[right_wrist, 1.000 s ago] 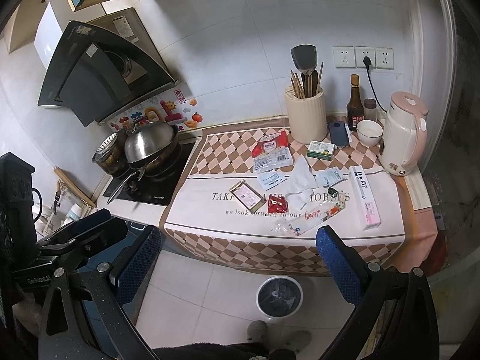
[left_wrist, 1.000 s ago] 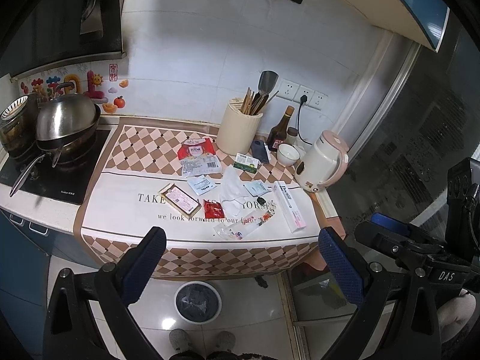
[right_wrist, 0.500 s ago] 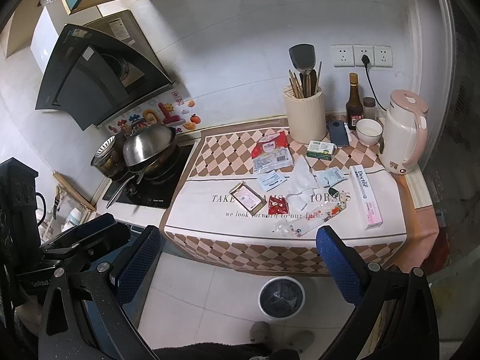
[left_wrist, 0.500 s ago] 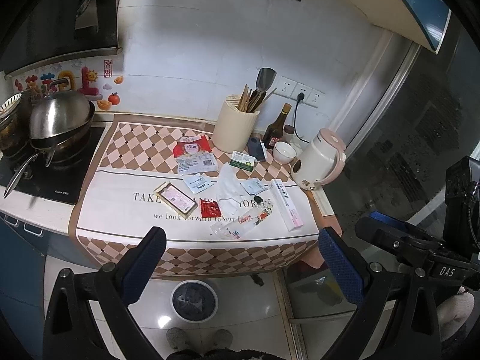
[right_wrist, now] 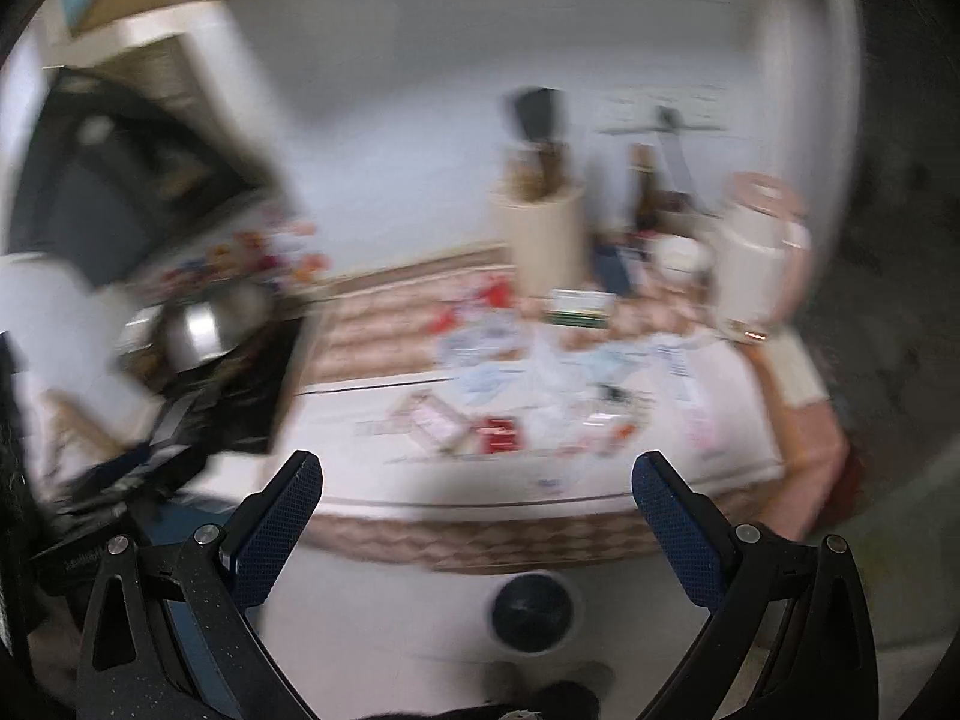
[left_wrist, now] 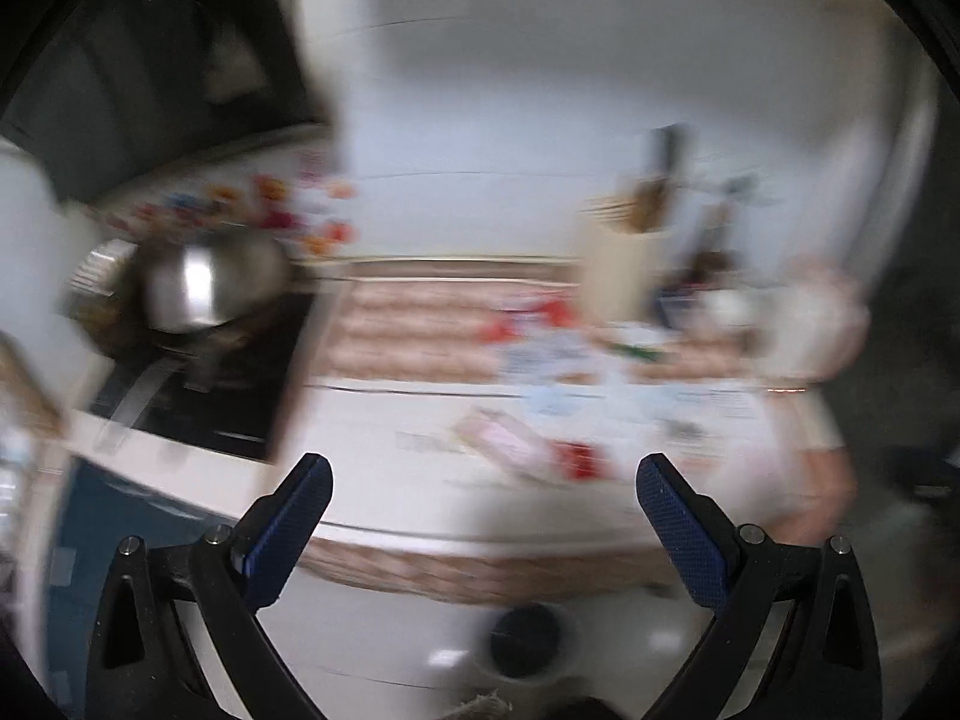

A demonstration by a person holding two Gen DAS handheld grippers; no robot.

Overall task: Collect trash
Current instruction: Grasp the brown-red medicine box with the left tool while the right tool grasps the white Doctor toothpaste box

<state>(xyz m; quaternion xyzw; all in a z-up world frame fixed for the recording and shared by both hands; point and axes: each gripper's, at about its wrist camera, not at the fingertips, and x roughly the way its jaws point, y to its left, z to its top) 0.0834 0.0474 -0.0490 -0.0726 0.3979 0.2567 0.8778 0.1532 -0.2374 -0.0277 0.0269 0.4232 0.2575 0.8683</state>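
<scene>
Steadying first seems wise: both the left gripper (left_wrist: 483, 474) and right gripper (right_wrist: 477, 471) hang wide and empty, well short of the wrappers (right_wrist: 504, 435) lying above the bin (right_wrist: 531, 611).

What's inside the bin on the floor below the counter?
The bin shows a dark interior, probably a liner; motion blur hides any contents. Both hand-held grippers, left and right, are open and empty.

We see a blurred kitchen counter (right_wrist: 372, 480) under a checkered cloth (right_wrist: 384, 330). At its left a steel wok (left_wrist: 204, 288) sits on a black cooktop (left_wrist: 228, 384). Toward the back wall stand a cream utensil holder (right_wrist: 543, 240), a dark bottle (right_wrist: 645, 192), a white bowl (right_wrist: 681, 255) and a pale kettle (right_wrist: 756, 252).
</scene>
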